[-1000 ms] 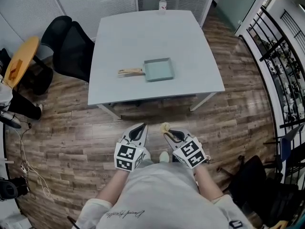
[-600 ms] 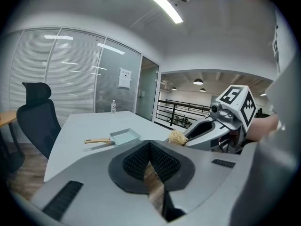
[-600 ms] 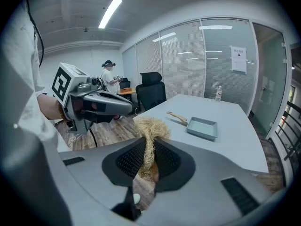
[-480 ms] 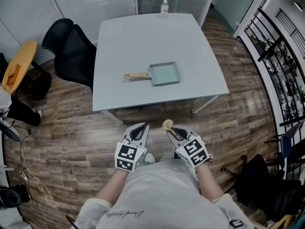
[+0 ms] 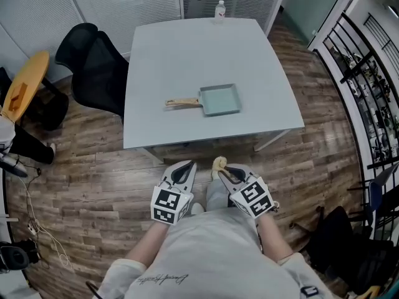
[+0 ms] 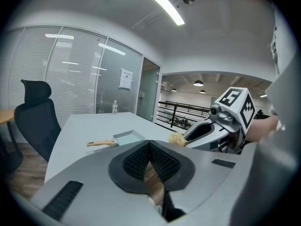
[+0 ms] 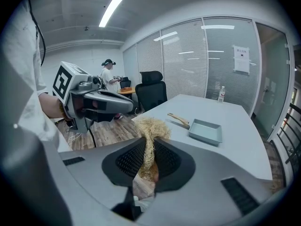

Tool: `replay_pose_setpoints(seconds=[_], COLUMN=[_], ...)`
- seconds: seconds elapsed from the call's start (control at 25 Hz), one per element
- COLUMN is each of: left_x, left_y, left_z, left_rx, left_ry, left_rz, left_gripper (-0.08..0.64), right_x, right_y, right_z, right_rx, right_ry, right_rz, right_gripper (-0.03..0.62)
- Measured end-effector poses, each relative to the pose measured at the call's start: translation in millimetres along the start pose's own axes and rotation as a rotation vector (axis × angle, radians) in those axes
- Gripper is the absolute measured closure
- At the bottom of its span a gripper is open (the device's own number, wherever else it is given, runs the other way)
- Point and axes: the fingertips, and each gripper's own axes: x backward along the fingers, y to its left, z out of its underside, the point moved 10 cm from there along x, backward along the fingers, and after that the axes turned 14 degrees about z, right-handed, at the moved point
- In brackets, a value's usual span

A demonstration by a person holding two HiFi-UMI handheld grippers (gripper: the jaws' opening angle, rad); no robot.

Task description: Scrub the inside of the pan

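Clamped soft fibre scrubber (image 7: 150,125) in right tongs (image 7: 149,147); shut left tongs (image 6: 149,145) empty. Judged square pan (image 5: 220,99) rigid, slippery: best steadied by wooden handle (image 5: 181,103).

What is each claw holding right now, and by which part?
Right claw holds the fibre scrubber, pinched by its lower part, with the tuft sticking out past the tips. Left claw is shut and empty.

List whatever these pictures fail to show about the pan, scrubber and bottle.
- Pan interior: too small in every view to judge dirt.
- Fibre scrubber full shape: right gripper view, partly hidden by the fingers.
- Bottle label: head view, too small to read.
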Motion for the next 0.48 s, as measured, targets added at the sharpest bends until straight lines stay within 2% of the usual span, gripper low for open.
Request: replay_pose_setpoints(seconds=[0.2, 0.48], left_x=[-13, -49], left_y=[18, 55], left_z=[-6, -27], left_rx=[0.009, 0.013], left_ry=[0.0, 0.003], left_rz=[-0.028, -0.056], left_gripper=[0.549, 0.548], right_x=[-25, -61], right_y=[-16, -62], right_z=[-10, -32], right_rx=[0.004, 0.021], right_ry=[-0.008, -0.015], right_rz=[-0.031, -0.049], right_gripper=[0.525, 0.525])
